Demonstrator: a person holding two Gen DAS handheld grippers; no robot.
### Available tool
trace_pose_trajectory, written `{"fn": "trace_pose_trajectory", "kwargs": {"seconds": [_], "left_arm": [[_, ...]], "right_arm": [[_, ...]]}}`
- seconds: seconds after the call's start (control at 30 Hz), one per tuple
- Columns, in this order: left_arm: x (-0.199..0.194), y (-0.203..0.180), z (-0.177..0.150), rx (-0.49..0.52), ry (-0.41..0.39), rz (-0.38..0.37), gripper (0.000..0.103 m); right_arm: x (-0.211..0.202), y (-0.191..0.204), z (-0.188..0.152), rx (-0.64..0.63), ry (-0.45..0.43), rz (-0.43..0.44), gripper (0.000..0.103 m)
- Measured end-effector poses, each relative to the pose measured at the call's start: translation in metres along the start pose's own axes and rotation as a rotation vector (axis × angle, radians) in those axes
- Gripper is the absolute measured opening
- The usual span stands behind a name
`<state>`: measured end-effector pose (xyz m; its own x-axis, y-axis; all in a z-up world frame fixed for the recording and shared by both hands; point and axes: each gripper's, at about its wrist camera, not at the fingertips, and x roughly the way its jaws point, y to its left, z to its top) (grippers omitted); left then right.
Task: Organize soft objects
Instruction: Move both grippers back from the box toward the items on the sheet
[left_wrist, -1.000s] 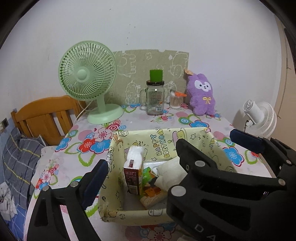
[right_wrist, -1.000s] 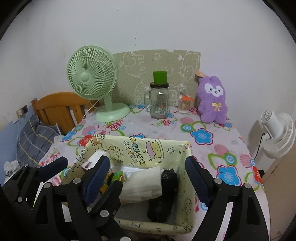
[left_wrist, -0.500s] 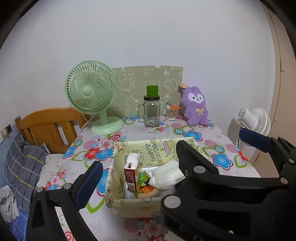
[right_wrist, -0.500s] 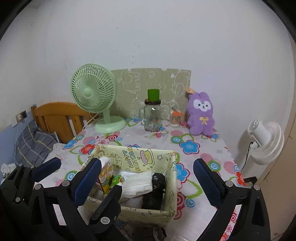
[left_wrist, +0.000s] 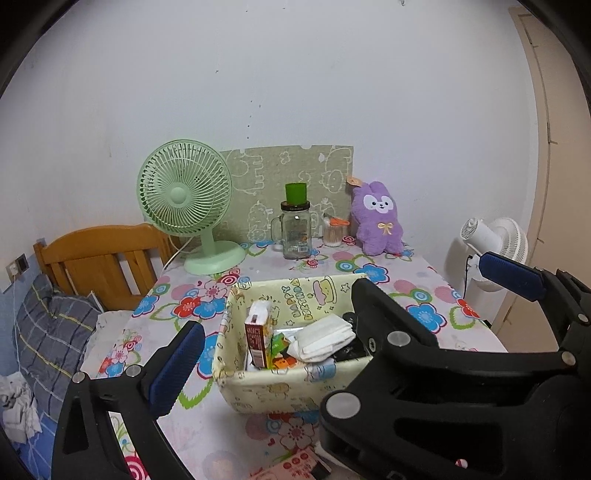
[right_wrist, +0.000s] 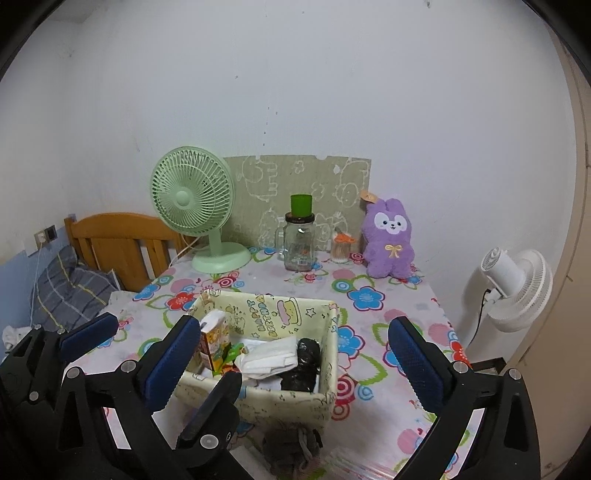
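Note:
A yellow fabric basket (left_wrist: 291, 295) (right_wrist: 269, 314) sits mid-table holding a folded white cloth (left_wrist: 323, 338) (right_wrist: 271, 356), a black soft bundle (right_wrist: 306, 363), a small carton (left_wrist: 256, 338) (right_wrist: 212, 345) and snack packets. A purple plush rabbit (left_wrist: 376, 219) (right_wrist: 388, 242) stands at the back right. A grey knitted item (right_wrist: 291, 445) lies in front of the basket. My left gripper (left_wrist: 343, 314) is open and empty, near the basket. My right gripper (right_wrist: 291, 354) is open and empty, above the table's near side; it shows in the left wrist view as a black frame.
A green desk fan (left_wrist: 184, 199) stands back left, a glass jar with a green cup (left_wrist: 295, 229) and a cotton swab pot (left_wrist: 334, 232) at the back. A wooden headboard (left_wrist: 99, 258) and bedding lie left. A white fan (right_wrist: 517, 288) stands right. Red packets (left_wrist: 291, 465) lie at the near edge.
Both grippers have pulled back and up from the basket, which now looks smaller and farther away. Both stay open and empty.

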<state>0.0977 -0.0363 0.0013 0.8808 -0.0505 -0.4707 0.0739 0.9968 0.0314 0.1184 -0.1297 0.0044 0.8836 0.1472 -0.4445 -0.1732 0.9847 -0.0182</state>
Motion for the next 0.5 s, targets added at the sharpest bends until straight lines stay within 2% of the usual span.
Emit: {"fn": "trace_pose_trajectory", "kwargs": {"seconds": [0.5], "left_arm": [[-0.029, -0.019, -0.024, -0.014, -0.013, -0.003, 0.103]], "right_arm": [[-0.035, -0.008, -0.024, -0.014, -0.018, -0.004, 0.103]]}}
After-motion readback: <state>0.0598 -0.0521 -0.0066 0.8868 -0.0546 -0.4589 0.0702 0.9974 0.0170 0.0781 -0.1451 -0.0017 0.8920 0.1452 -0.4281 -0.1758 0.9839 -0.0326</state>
